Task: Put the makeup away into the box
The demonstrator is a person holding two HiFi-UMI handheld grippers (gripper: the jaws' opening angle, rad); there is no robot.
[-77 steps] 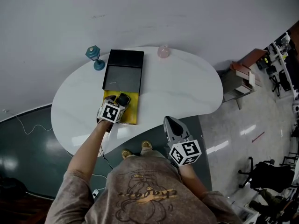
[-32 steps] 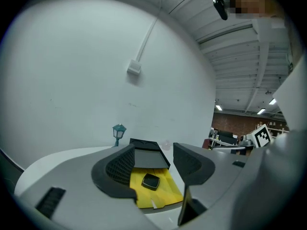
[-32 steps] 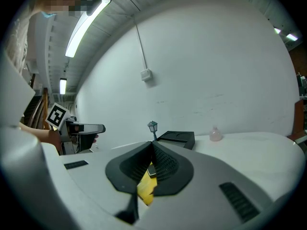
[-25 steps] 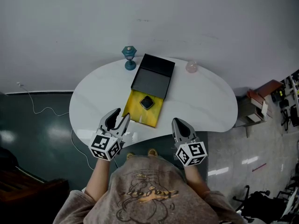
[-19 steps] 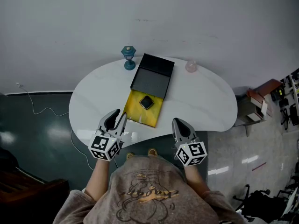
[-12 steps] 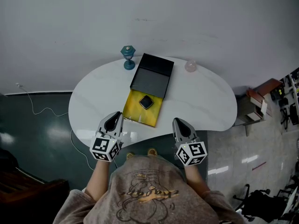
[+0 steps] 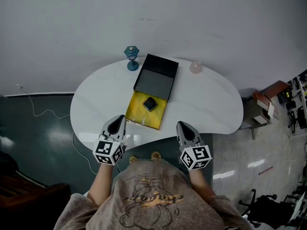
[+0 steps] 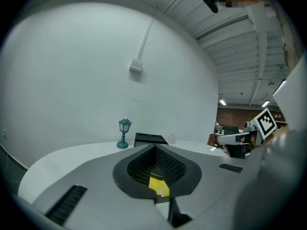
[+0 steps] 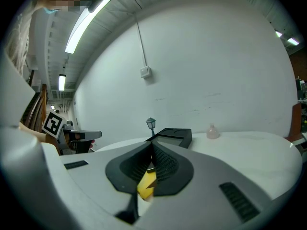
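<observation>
An open box lies mid-table: a yellow tray with a black half behind it. A small dark makeup compact rests in the yellow tray. My left gripper hovers at the table's near edge, left of the tray, shut with nothing between its jaws. My right gripper hangs at the near edge to the tray's right, also shut and empty. In the left gripper view the meeting jaws of the left gripper point at the black half. The right gripper faces the black half too.
A teal miniature lamp stands at the back left of the white table, and a small pink bottle at the back right. A grey wall rises behind. Shelves and chairs stand off to the right on the floor.
The left gripper has come back from over the yellow tray to the near edge, leaving the compact in the tray, and its jaws have closed. The right gripper has kept still.
</observation>
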